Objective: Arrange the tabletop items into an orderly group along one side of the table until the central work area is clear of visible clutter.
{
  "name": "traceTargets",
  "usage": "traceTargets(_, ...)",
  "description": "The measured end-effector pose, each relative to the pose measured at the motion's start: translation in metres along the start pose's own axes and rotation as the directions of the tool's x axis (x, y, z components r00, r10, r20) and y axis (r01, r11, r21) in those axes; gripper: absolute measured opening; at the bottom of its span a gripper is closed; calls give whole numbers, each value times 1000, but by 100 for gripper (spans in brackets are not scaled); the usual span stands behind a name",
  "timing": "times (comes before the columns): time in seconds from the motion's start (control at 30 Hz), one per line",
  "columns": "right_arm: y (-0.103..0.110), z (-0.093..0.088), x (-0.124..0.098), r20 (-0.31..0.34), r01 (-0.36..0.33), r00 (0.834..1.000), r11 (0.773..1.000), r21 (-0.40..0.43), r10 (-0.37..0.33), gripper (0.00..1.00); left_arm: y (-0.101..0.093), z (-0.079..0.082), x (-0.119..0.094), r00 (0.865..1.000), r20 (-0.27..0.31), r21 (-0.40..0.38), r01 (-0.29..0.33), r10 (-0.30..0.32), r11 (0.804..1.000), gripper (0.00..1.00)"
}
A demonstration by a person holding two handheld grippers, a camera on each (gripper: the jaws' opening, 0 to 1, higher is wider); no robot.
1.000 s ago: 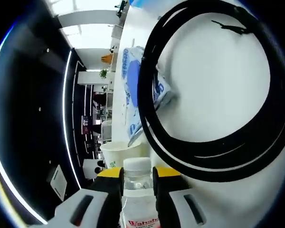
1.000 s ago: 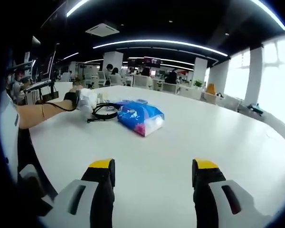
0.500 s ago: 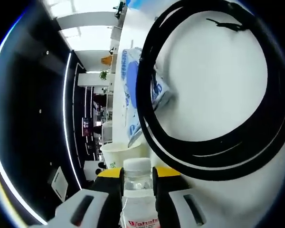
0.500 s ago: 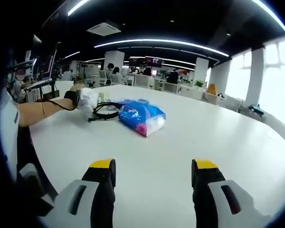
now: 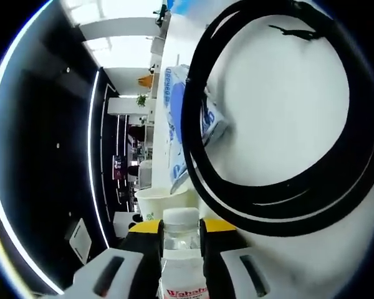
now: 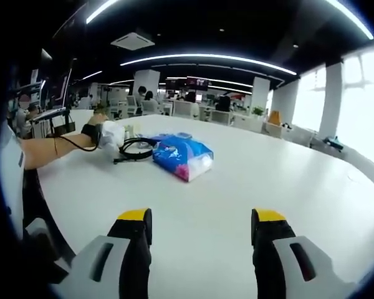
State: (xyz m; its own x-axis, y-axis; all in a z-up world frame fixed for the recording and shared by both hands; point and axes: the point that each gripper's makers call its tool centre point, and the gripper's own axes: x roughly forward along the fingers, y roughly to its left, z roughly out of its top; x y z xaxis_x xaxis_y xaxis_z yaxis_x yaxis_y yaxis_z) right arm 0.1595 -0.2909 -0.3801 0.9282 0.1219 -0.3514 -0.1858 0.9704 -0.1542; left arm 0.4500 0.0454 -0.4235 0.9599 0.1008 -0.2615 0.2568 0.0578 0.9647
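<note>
In the left gripper view my left gripper (image 5: 179,230) is shut on a clear water bottle (image 5: 181,252) with a white cap, held between its yellow-tipped jaws. Just beyond lies a coiled black cable (image 5: 274,118) on the white table (image 5: 287,93), over a blue and white tissue pack (image 5: 181,124). A paper cup (image 5: 159,199) stands by the bottle. In the right gripper view my right gripper (image 6: 201,227) is open over bare table (image 6: 237,199). The tissue pack (image 6: 182,157) and cable (image 6: 134,148) lie further off, with the person's arm (image 6: 56,146) and left gripper (image 6: 112,132) beside them.
The table's near edge (image 6: 43,187) curves along the left of the right gripper view. Office desks, chairs and people stand in the background. Bright windows (image 6: 355,99) run along the right. A blue object (image 5: 181,5) sits at the table's far end.
The left gripper view has shifted very slightly; the bottle stays gripped. The right gripper view has barely moved, and its jaws stay apart.
</note>
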Motion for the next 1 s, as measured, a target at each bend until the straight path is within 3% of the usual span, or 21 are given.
traceTargets(0.57,0,-2,1,-6,-5,1000,1000,-3,5,61,0,3,-7,999,43,25,-5,4,1000,21)
traceTargets(1.0,2,0,0,3,-10,1000,1000,2,10,62,12,3,-21,997,72,-34,-25,28,999,21)
